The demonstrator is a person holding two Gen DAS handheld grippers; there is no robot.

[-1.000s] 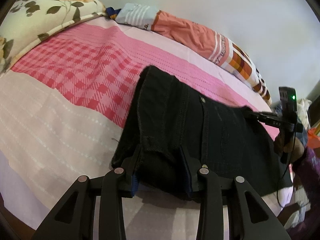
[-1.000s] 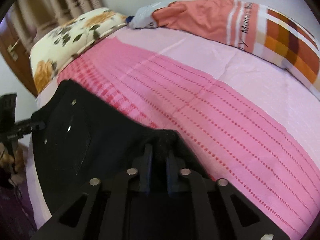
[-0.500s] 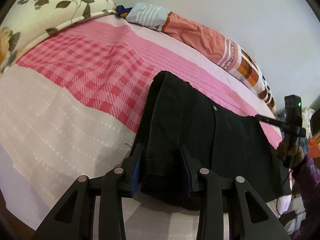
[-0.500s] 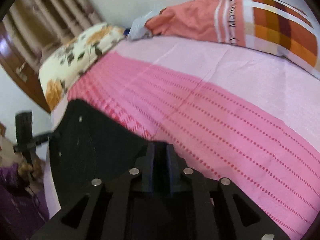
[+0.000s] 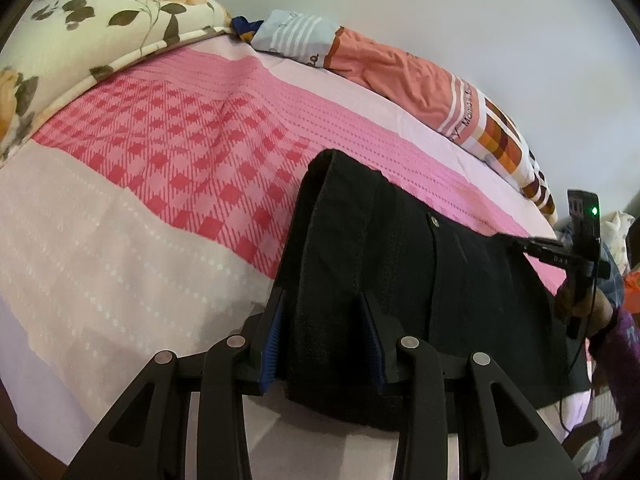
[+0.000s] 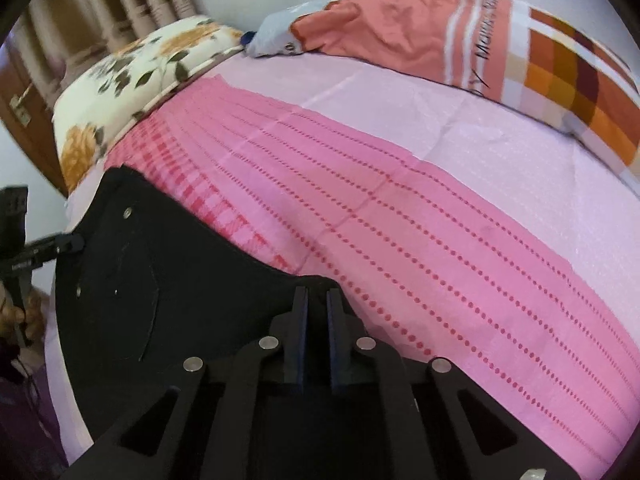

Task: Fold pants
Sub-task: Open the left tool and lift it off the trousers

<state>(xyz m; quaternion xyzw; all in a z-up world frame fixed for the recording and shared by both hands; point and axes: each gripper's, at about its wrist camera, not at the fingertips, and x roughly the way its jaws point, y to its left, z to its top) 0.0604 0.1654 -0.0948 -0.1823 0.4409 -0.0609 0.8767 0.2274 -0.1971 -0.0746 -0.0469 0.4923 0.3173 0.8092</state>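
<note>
Black pants (image 5: 400, 260) lie folded on the pink bed sheet (image 5: 200, 152), stretched between the two grippers. My left gripper (image 5: 322, 296) is shut on a thick folded edge of the pants, and its blue pads (image 5: 270, 344) press on both sides. At the far right of the left wrist view, the right gripper (image 5: 516, 242) holds the other end. In the right wrist view, my right gripper (image 6: 316, 292) is shut on a thin edge of the pants (image 6: 180, 272). The left gripper (image 6: 68, 246) shows at that view's left edge.
A floral pillow (image 5: 80, 40) lies at the bed's head on the left. An orange checked blanket (image 6: 500, 40) lies along the wall side. A person's hand and purple sleeve (image 5: 608, 340) hold the right gripper. A wooden door (image 6: 20, 100) stands beyond the bed.
The left wrist view has closed in on the pants, whose held edge now looks narrower and tauter. The right gripper's fingers stand slightly closer together. Both ends stay gripped.
</note>
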